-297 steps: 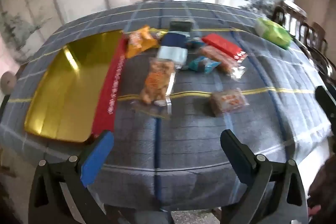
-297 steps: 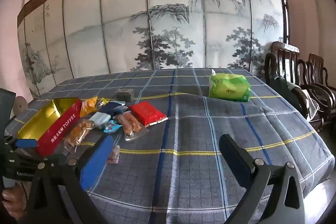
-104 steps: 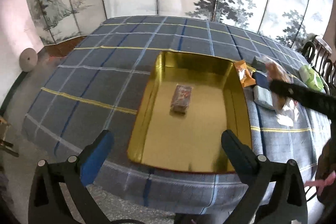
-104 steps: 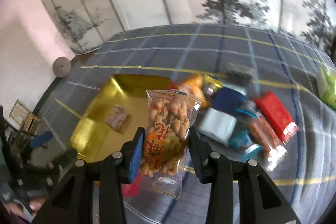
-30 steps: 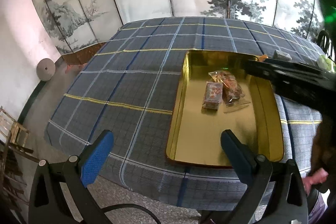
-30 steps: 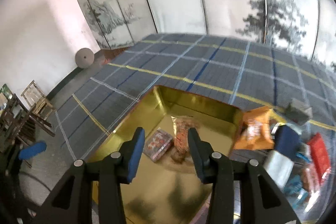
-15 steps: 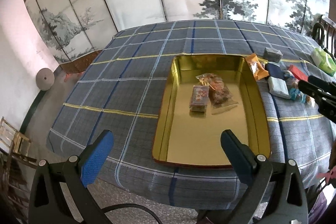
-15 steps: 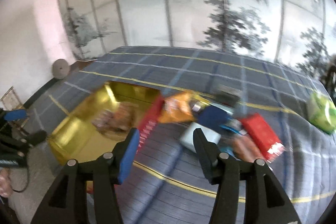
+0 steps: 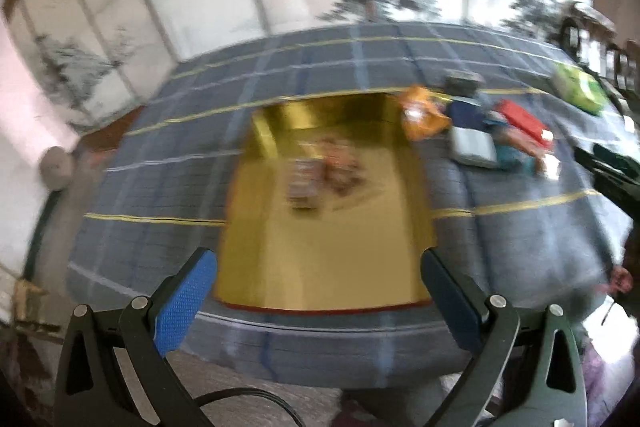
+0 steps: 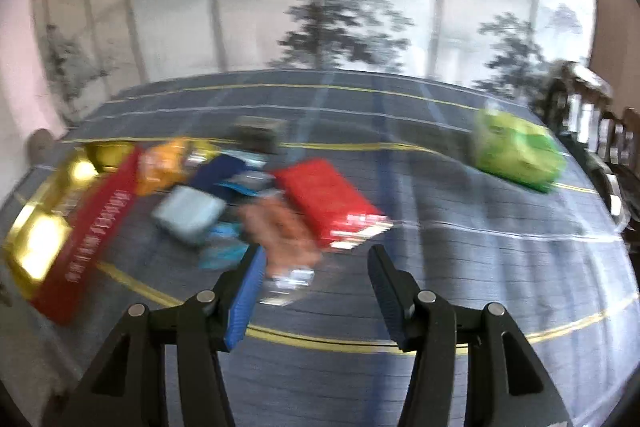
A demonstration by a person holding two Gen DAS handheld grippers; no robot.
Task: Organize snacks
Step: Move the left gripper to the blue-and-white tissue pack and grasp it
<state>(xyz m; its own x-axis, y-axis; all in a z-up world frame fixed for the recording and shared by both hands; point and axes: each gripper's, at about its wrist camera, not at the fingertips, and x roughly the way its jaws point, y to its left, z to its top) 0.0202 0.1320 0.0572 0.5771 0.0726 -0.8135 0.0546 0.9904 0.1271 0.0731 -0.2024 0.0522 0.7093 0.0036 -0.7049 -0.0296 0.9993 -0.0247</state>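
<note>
Left wrist only: snacks (image 9: pixel 324 175) inside tin (image 9: pixel 320 267).

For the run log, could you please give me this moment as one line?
left gripper: open, empty, over gold tray | right gripper: open, empty, near clear snack bag | tray: two snack packs

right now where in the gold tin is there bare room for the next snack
The near half of the gold tin is bare, bordered by its front rim and side walls. The far middle holds two snack packs. Right of the tin, the snack pile is crowded.
</note>
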